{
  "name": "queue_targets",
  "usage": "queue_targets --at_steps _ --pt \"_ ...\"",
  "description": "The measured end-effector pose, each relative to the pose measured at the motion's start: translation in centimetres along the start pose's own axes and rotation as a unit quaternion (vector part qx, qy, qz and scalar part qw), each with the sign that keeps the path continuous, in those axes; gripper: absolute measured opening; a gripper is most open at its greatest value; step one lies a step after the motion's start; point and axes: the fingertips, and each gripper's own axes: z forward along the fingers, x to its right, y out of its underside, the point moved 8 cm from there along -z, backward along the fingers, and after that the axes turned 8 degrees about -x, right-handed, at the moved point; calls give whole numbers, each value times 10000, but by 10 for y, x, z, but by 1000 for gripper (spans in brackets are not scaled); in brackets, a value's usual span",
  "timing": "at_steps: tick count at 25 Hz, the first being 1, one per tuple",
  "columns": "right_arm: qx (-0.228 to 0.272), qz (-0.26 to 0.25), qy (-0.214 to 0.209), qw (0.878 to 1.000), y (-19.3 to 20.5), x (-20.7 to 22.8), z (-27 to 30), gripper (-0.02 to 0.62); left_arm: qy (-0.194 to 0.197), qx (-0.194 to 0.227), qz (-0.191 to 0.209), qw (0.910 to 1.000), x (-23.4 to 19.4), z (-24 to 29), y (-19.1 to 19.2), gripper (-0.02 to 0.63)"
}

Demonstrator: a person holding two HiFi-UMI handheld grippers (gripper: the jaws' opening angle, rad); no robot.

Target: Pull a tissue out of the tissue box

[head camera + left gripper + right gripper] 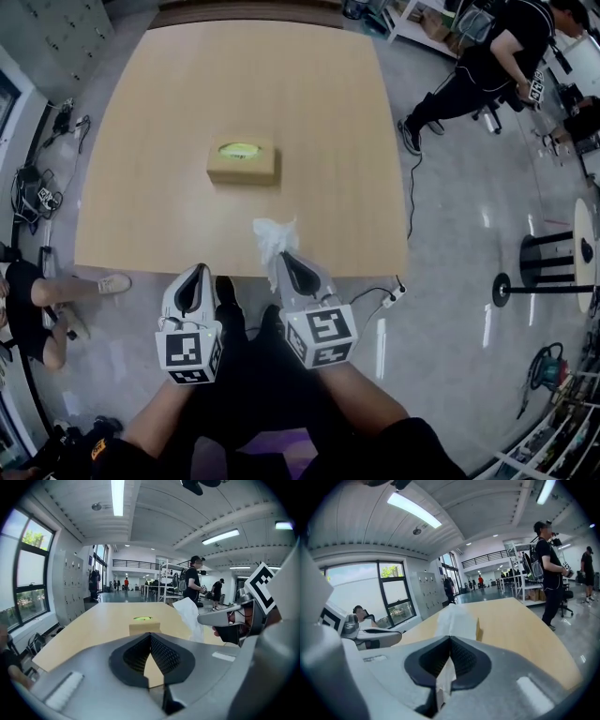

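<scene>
Floor: grey and glossy, surrounding the worktop on all visible sides.

Worktop: light wood, roughly square, carrying only the box.

Bystander: stands in dark clothing beyond the far right corner of the worktop, well apart from the task area.

Left claw: held off the near edge of the worktop, over the floor. In the left gripper view its jaws meet at the tips with nothing between them; clenched and empty.

Right claw: held just beside the left one, its tip over the near edge of the worktop. In the right gripper view the jaws are clenched on the lower end of the tissue, which runs down between the pads.

Box: tan cardboard with a green oval opening on top. It sits flat near the middle of the worktop, well apart from both claws.

Tissue: white and crumpled, standing up from the tip of the right claw above the near part of the worktop. It is clear of the box, with bare worktop between them.

Power strip: white, lying on the floor by the near right corner of the worktop.
</scene>
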Motion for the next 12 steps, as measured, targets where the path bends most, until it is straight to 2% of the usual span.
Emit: queue_targets --at_steps 6,12 --pt "119 60 -49 9999 9 -20 -22 -5 -127 92 -89 9998 -7 -34 16 18" --pt "181 69 21 9998 16 -56 -29 -5 74 133 -97 9998 -29 -59 32 18"
